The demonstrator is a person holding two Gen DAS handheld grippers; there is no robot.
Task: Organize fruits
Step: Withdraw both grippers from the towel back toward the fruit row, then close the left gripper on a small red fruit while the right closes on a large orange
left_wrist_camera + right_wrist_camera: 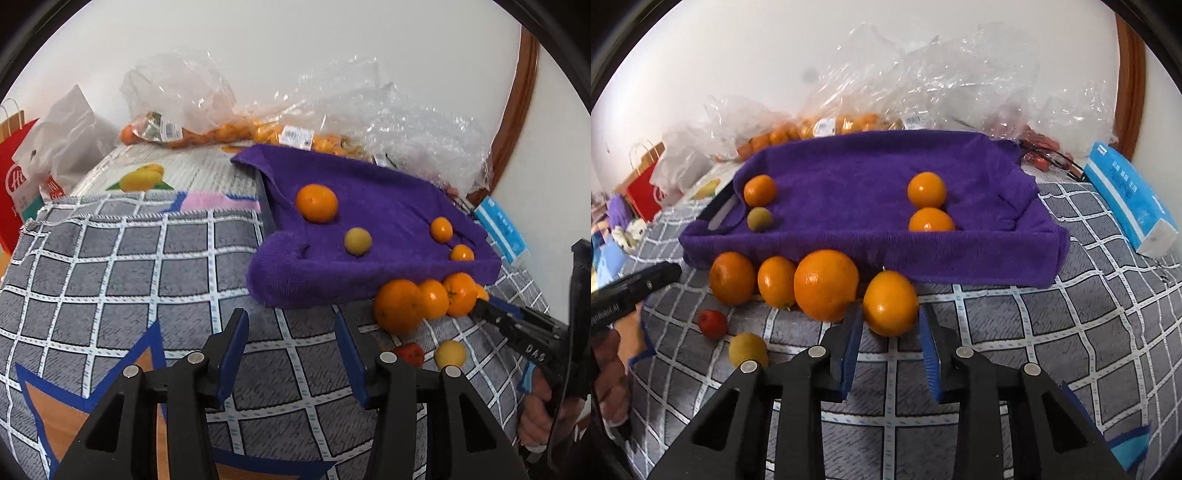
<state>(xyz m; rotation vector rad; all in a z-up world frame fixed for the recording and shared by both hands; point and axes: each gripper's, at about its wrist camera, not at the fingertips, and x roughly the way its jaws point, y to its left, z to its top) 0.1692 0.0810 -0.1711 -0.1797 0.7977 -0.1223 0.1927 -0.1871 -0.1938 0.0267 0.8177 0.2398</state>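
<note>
A purple towel-lined tray [857, 177] holds three oranges [926, 189] and a small greenish fruit [759, 218]. In front of it on the checked cloth lie several oranges [826, 284], a small red fruit [712, 323] and a yellow fruit [748, 349]. My right gripper [889, 328] is open, its blue pads on either side of the rightmost orange [891, 302], not closed on it. My left gripper [290, 332] is open and empty over the cloth, left of the oranges [399, 306]. The tray also shows in the left wrist view [369, 206].
Clear plastic bags of small oranges [827, 125] lie behind the tray against the wall. A blue tissue pack [1126, 195] lies at the right. A red paper bag [14, 184] and a white bag [62, 136] stand at the far left.
</note>
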